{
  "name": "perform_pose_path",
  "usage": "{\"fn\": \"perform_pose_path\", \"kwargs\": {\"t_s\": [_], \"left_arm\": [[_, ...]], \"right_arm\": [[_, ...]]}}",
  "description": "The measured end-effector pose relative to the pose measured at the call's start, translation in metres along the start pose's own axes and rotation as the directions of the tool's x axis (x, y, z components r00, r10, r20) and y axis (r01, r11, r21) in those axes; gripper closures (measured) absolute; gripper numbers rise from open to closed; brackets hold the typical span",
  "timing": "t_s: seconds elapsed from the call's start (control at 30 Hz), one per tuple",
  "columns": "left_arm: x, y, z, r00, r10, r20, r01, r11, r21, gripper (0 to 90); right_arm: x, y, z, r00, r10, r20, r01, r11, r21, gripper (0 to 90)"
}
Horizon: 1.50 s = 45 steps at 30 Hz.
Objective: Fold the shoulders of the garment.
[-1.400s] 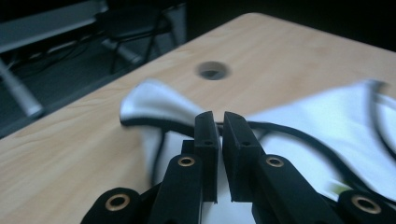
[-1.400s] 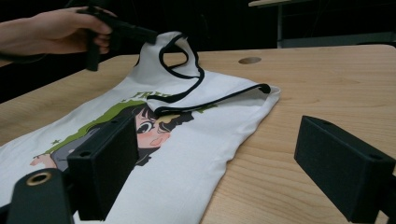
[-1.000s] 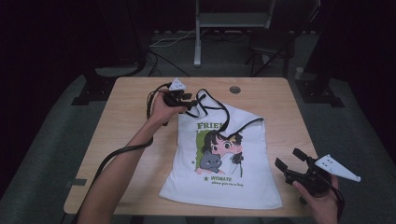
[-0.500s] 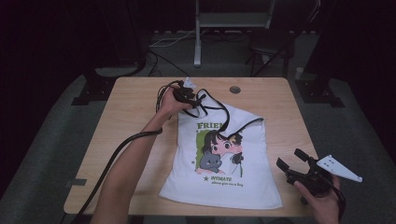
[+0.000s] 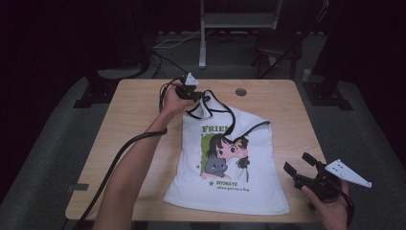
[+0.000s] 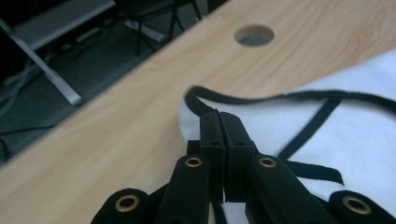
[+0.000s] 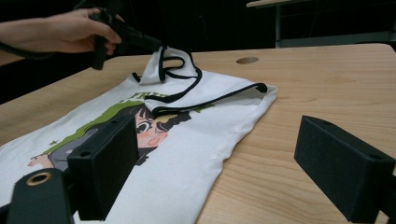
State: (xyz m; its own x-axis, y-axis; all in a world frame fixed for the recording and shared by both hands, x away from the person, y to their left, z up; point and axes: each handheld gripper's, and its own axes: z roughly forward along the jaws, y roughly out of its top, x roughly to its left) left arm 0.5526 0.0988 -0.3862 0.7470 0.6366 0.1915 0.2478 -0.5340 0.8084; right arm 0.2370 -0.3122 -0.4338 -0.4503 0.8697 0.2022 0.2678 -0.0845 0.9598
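A white sleeveless top [image 5: 229,163] with black trim and a cartoon print lies mostly flat on the wooden counter [image 5: 139,129], hem toward the near edge and straps toward the far side. The left tool [image 5: 202,98] has just been closing and is now clamped on the far left shoulder strap [image 6: 205,100], lifting that corner into a small peak, as the right gripper view shows. In the left gripper view its pads meet tight, with the white cloth and black edging running in under them. The right tool [image 5: 300,165] hovers just off the near right corner of the garment, jaws spread wide and holding nothing.

The cloth looks thin, light and limp (it will sag and fold wherever it is not supported), so one pinch point should drag the rest along the counter rather than carry it. The bound edges seem the surest places to grip: a strap or the neckline at the far end, or the hem at the near right corner, within reach of the free tool.
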Motion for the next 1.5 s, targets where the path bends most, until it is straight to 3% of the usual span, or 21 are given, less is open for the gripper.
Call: {"fn": "perform_pose_path", "kwargs": {"t_s": [0.13,0.2,0.27,0.3,0.37,0.4,0.43,0.47,0.5,0.63,0.7,0.77,0.87,0.97,1.13,1.33,1.37,1.4,1.43,1.47,1.5], "left_arm": [[0.003,0.011,-0.012,0.9997,0.020,-0.015,-0.020,0.9993,-0.030,89.2],[0.004,0.026,-0.025,0.9944,0.095,-0.046,-0.096,0.9950,-0.027,89.2],[0.004,0.032,-0.029,0.9916,0.116,-0.058,-0.118,0.9925,-0.032,89.3],[0.005,0.043,-0.037,0.9849,0.154,-0.079,-0.158,0.9867,-0.039,89.4],[0.005,0.049,-0.041,0.9810,0.175,-0.084,-0.178,0.9834,-0.035,89.3],[0.004,0.060,-0.046,0.9700,0.222,-0.099,-0.226,0.9737,-0.029,89.4],[0.004,0.060,-0.046,0.9700,0.222,-0.099,-0.226,0.9737,-0.029,89.4],[0.002,0.068,-0.048,0.9588,0.261,-0.113,-0.265,0.9642,-0.020,89.3],[0.001,0.071,-0.049,0.9547,0.275,-0.114,-0.279,0.9601,-0.018,89.4],[-0.005,0.075,-0.049,0.9492,0.301,-0.092,-0.303,0.9529,-0.012,89.1],[-0.011,0.075,-0.049,0.9428,0.324,-0.079,-0.325,0.9457,-0.003,88.8],[-0.016,0.072,-0.049,0.9301,0.360,-0.071,-0.360,0.9328,0.021,88.8],[-0.018,0.070,-0.051,0.9292,0.363,-0.067,-0.363,0.9316,0.024,88.9],[-0.023,0.067,-0.059,0.9230,0.381,-0.053,-0.380,0.9246,0.020,88.9],[-0.028,0.064,-0.067,0.9210,0.388,-0.036,-0.388,0.9217,0.008,89.0],[-0.033,0.054,-0.068,0.9313,0.363,0.035,-0.362,0.9319,-0.016,82.1],[-0.032,0.052,-0.066,0.9366,0.348,0.039,-0.348,0.9375,-0.015,82.1],[-0.026,0.046,-0.061,0.9553,0.294,0.034,-0.293,0.9559,-0.024,74.0],[-0.026,0.046,-0.061,0.9553,0.294,0.034,-0.293,0.9559,-0.024,69.6],[-0.019,0.039,-0.056,0.9703,0.239,0.037,-0.238,0.9709,-0.025,65.7],[-0.015,0.035,-0.054,0.9746,0.222,0.030,-0.221,0.9749,-0.022,61.8]], "right_arm": [[0.001,0.000,0.001,1.0000,0.000,-0.001,0.000,1.000,0.002,13.2],[0.001,0.000,0.001,1.0000,-0.002,0.000,0.002,1.000,0.000,13.2],[0.001,0.000,0.001,1.0000,-0.005,0.000,0.005,1.000,-0.001,13.2],[0.001,0.000,0.001,1.0000,-0.002,0.001,0.002,1.000,-0.001,13.2],[0.002,0.001,0.001,1.0000,-0.008,-0.001,0.008,1.000,-0.004,13.2],[0.002,0.001,0.001,1.0000,-0.008,-0.001,0.008,1.000,-0.005,13.2],[0.002,0.001,0.001,1.0000,-0.008,-0.001,0.008,1.000,-0.005,13.2],[0.002,0.001,0.001,0.9999,-0.010,0.000,0.010,1.000,-0.001,13.2],[0.002,0.001,0.001,1.0000,-0.009,0.000,0.009,1.000,-0.001,13.2],[0.003,0.001,0.000,1.0000,-0.008,0.001,0.008,1.000,-0.002,13.2],[0.002,0.001,0.000,1.0000,-0.006,0.000,0.006,1.000,-0.004,13.2],[0.001,0.000,0.000,1.0000,-0.007,0.001,0.007,1.000,-0.003,13.2],[0.001,0.000,0.000,1.0000,-0.009,0.000,0.009,1.000,-0.003,13.2],[0.001,0.000,-0.001,1.0000,-0.006,-0.001,0.006,1.000,-0.002,13.2],[0.002,0.000,0.000,1.0000,-0.003,-0.001,0.003,1.000,-0.002,13.2],[0.002,0.000,-0.001,1.0000,-0.006,-0.002,0.006,1.000,-0.004,13.2],[0.002,0.000,-0.001,1.0000,-0.006,-0.002,0.006,1.000,-0.004,13.2],[0.001,0.000,0.000,1.0000,-0.008,-0.003,0.008,1.000,-0.005,13.2],[0.002,0.000,0.000,0.9999,-0.011,-0.004,0.011,1.000,-0.004,13.2],[0.002,0.000,0.000,0.9999,-0.012,-0.005,0.012,1.000,-0.004,13.2],[0.002,0.000,0.000,0.9999,-0.011,-0.006,0.011,1.000,-0.004,13.2]]}}
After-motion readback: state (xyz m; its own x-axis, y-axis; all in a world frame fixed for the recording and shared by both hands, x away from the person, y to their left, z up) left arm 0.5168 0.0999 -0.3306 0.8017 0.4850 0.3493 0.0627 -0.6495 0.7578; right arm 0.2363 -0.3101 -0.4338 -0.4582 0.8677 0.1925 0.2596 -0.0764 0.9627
